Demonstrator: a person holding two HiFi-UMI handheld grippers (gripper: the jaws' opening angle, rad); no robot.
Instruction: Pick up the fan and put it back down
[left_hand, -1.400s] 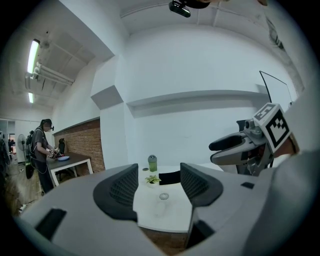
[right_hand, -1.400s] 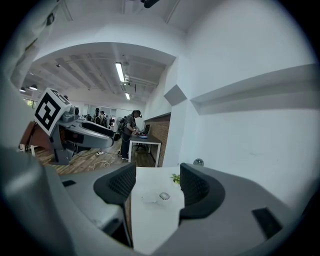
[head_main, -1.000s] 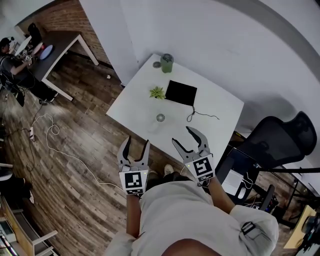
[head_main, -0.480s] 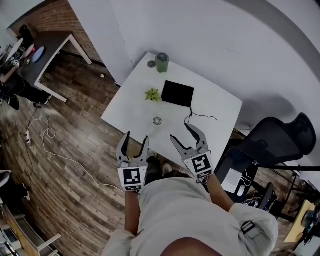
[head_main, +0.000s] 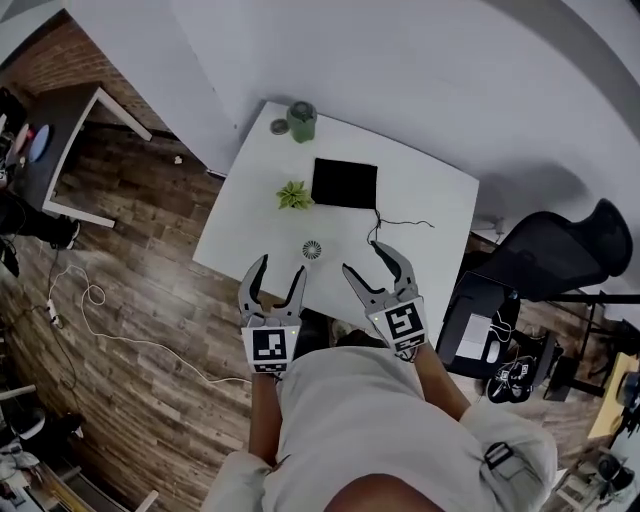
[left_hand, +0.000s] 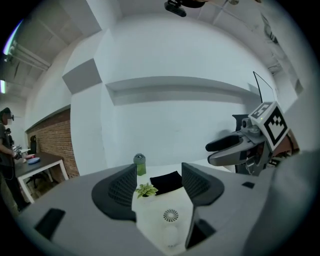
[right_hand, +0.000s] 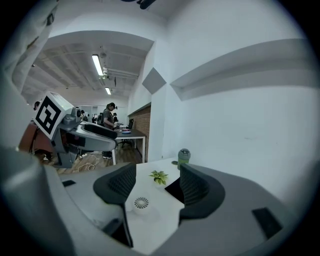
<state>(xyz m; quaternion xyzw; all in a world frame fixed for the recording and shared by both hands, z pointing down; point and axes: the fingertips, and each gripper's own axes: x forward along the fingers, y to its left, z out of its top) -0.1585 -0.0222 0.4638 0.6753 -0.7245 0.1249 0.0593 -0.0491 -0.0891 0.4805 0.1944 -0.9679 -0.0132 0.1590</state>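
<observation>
The fan (head_main: 312, 249) is a small white round one with a radial grille, standing near the front edge of the white table (head_main: 420, 200). Both grippers hover just short of that edge, apart from the fan. My left gripper (head_main: 278, 274) is to the fan's near left; its jaws are opening with nothing between them. My right gripper (head_main: 370, 262) is open and empty to the fan's near right. The left gripper view frames the fan (left_hand: 170, 216) between my left gripper's (left_hand: 159, 186) jaws, farther off. The right gripper view shows the fan (right_hand: 141, 202) ahead of my right gripper (right_hand: 157, 186).
On the table stand a small green plant (head_main: 294, 195), a black pad (head_main: 344, 183) with a thin cable (head_main: 400, 222), and a green bottle (head_main: 302, 121) with a lid beside it. A black office chair (head_main: 560, 260) is at the right, a dark desk (head_main: 70, 120) far left.
Both grippers have come forward and lower toward the table's front edge, so the fan sits closer to them. The left jaws have spread wider.
</observation>
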